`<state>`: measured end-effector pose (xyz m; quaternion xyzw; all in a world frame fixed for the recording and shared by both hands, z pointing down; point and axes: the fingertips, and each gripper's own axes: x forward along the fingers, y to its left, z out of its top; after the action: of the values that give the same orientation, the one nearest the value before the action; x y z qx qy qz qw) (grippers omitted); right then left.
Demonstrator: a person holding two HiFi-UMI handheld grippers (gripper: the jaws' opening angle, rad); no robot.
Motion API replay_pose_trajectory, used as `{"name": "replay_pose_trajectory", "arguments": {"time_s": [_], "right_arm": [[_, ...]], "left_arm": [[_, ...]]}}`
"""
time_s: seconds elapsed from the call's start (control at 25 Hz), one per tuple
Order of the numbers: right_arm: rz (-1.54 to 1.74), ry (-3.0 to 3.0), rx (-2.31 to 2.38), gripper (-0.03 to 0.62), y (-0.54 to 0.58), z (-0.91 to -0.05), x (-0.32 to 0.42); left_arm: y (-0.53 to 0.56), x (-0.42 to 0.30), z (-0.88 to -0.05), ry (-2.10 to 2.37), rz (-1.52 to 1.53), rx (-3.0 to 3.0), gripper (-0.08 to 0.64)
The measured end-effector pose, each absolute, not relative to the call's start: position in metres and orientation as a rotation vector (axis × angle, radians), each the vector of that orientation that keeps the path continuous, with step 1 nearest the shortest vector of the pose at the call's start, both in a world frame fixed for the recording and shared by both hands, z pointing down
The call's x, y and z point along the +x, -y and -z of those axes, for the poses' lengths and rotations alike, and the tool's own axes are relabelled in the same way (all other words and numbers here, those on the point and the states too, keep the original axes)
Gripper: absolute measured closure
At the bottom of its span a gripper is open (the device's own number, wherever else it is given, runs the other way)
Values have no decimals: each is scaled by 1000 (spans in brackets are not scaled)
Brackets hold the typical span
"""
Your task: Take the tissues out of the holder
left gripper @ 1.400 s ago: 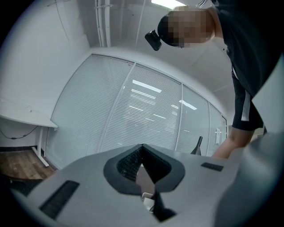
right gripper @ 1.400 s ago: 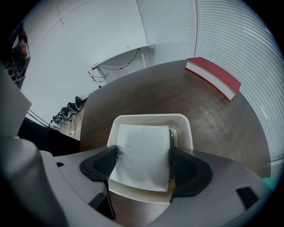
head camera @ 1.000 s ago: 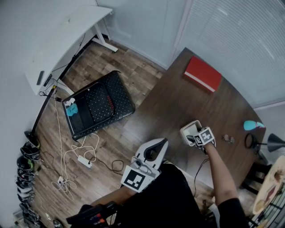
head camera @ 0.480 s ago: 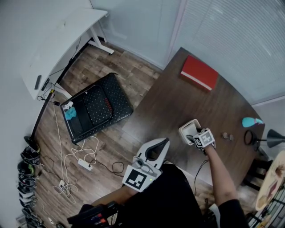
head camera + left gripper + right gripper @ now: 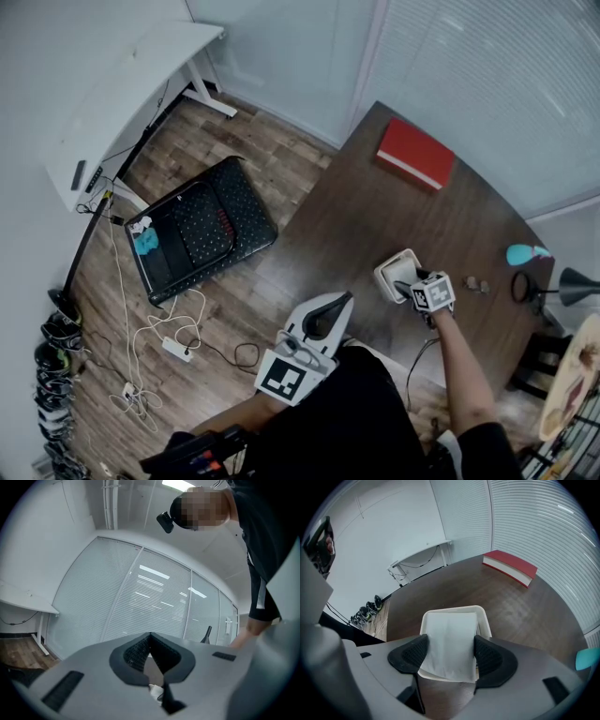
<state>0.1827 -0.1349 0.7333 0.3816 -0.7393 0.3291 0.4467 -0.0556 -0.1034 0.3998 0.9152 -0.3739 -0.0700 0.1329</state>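
Between the right gripper (image 5: 450, 654) fingers, just closed inward, pinched white folded paper tissues (image 5: 450, 637) edgewise, partly in cream plastic holder (image 5: 452, 609) on dark wooden worktop (image 5: 511, 606). Risked slipping from soft edge grip, or dragging holder. Held left gripper (image 5: 151, 641) fingers pressed together, empty.

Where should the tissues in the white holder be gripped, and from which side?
By the two side edges of the stack, from above. The tissues stand upright in the open-topped holder, so only their top part is free. The right gripper straddles them; its jaws have just been closing, pads on both edges.
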Motion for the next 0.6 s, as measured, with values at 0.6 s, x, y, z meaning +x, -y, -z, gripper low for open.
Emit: {"name": "replay_pose_trajectory", "arguments": {"time_s": [0.6], "right_arm": [[-794, 1830, 1048, 268, 137, -709, 184]], "left_arm": [[97, -55, -396, 1035, 221, 2660, 563]]}}
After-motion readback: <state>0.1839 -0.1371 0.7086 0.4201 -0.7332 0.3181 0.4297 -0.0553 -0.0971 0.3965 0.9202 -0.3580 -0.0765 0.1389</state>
